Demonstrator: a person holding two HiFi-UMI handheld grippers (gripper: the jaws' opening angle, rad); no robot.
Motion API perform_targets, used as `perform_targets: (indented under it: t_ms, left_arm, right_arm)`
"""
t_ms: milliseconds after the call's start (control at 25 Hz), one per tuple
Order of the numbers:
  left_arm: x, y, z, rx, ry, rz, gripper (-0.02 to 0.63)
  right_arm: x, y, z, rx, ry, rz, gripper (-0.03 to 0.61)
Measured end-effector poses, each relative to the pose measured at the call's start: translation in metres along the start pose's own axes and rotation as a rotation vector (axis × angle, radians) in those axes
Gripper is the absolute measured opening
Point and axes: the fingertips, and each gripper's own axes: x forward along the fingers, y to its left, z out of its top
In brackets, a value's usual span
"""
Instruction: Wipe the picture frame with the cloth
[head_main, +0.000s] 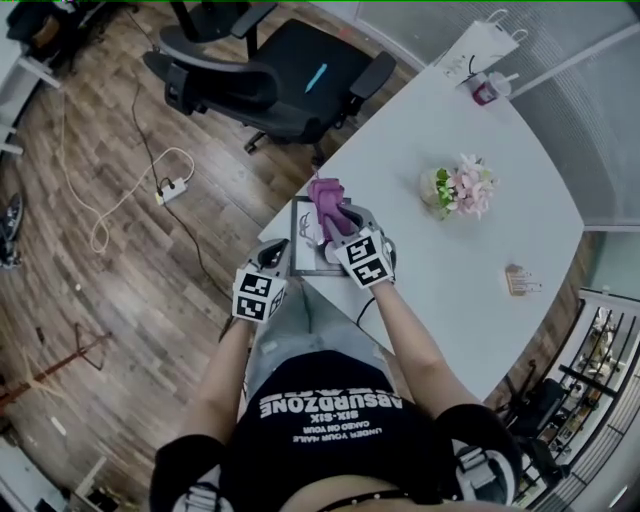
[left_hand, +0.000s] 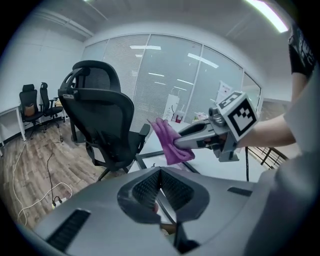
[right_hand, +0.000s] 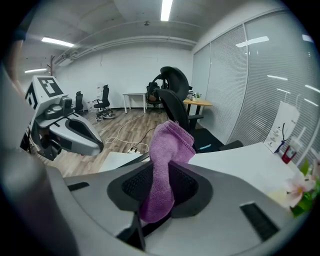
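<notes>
Purple cloth is clamped tight in the right hand-held gripper. The jaws are squeezed on its middle, so a wad sticks up past the tips and a tail hangs down behind them. The left hand-held gripper is pinched shut on the near edge of the frame, which lies flat at the edge of the white counter.

In the head view the frame sits just ahead of the left hand-held gripper and right under the right one, with the cloth over the frame's far end. Can't tell if the cloth is actually touching the frame or just above it. The two hand-held grippers are close together, the right one a bit further forward.

Out past the right hand-held gripper and off to its right there's a bunch of pink flowers on the counter, well apart from the frame. A black chair stands on the floor beyond the counter's edge, ahead of the left hand-held gripper.
</notes>
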Motion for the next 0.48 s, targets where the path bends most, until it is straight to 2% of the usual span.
perform_targets:
  t_ms: [240, 360, 480]
  left_arm:
    - [0.028, 0.007, -0.016, 0.038, 0.098, -0.046, 0.014]
    - [0.043, 0.011, -0.026, 0.076, 0.148, -0.072, 0.015]
    - [0.052, 0.015, -0.034, 0.08, 0.18, -0.095, 0.015]
  right_arm:
    - [0.045, 0.002, -0.002, -0.057, 0.118, -0.002, 0.107]
    - [0.06, 0.0, -0.001, -0.08, 0.15, -0.017, 0.107]
    - [0.071, 0.004, -0.007, -0.111, 0.185, -0.007, 0.109]
